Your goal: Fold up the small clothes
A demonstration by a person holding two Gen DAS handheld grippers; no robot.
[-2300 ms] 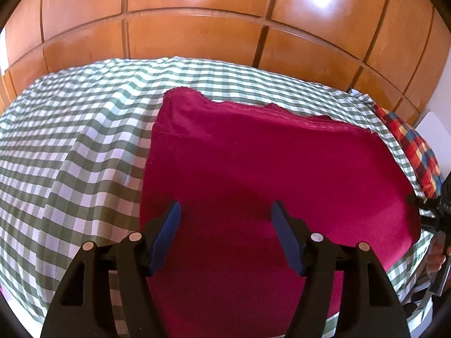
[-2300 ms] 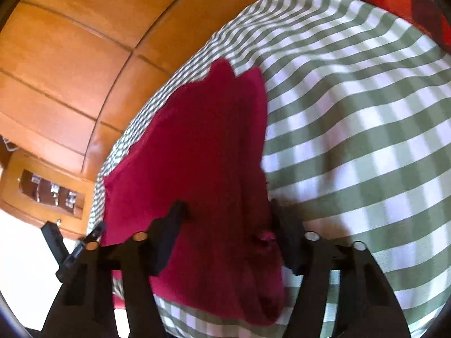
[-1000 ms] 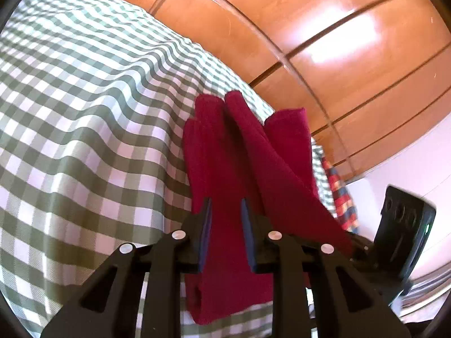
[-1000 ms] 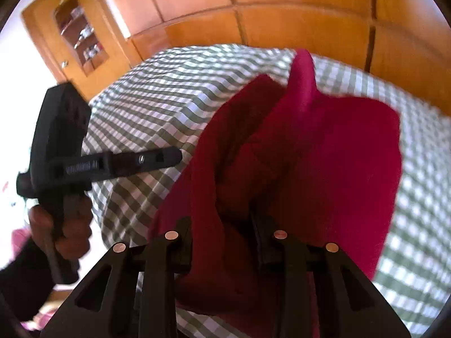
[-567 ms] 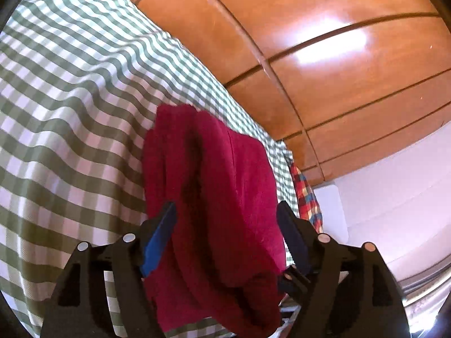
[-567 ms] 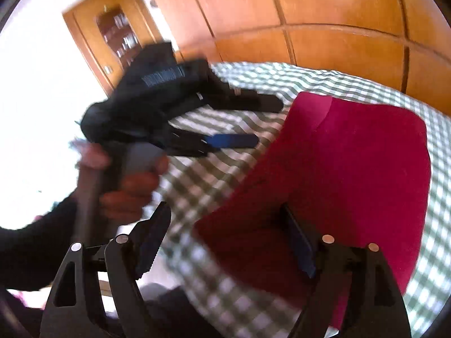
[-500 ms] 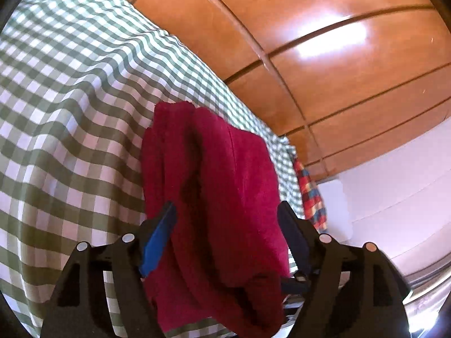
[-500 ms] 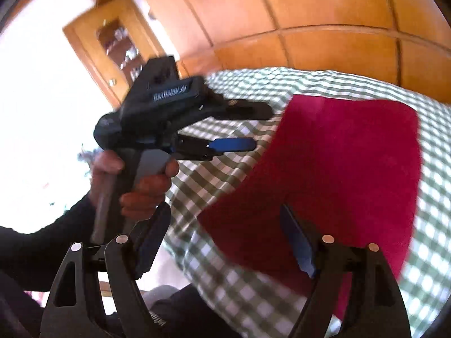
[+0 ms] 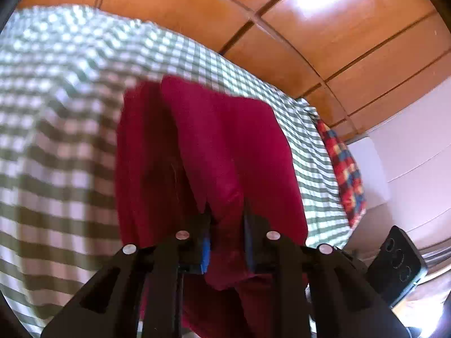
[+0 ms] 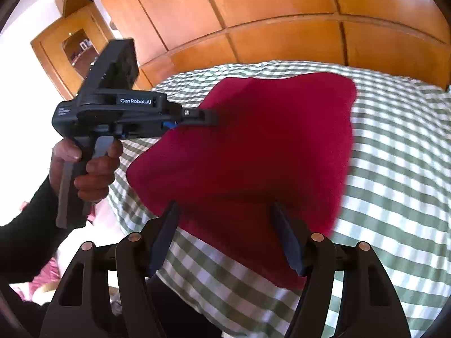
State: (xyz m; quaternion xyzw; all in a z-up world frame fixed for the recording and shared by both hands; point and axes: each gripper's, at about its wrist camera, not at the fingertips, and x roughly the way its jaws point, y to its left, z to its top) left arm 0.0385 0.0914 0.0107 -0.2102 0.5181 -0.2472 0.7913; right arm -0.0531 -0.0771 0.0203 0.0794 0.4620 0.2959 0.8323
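A dark red cloth [image 9: 225, 146] lies folded on the green-and-white checked bedspread [image 9: 56, 140]. My left gripper [image 9: 225, 225] is shut on a near edge of the red cloth, with a fold bunched between its fingers. In the right wrist view the same red cloth [image 10: 253, 152] lies in front of me, and the left gripper [image 10: 197, 118] pinches its left edge. My right gripper [image 10: 225, 225] is open and empty, just above the cloth's near edge.
A wooden panelled headboard [image 10: 282, 28] runs behind the bed. A red, blue and yellow checked item [image 9: 344, 169] lies at the bed's right side. A wooden cabinet [image 10: 67, 53] stands at the left. The bed edge [image 10: 214, 290] is close below my right gripper.
My left gripper was open over the folded cloth and has now shut on its near edge. My right gripper stays open and has drawn back slightly.
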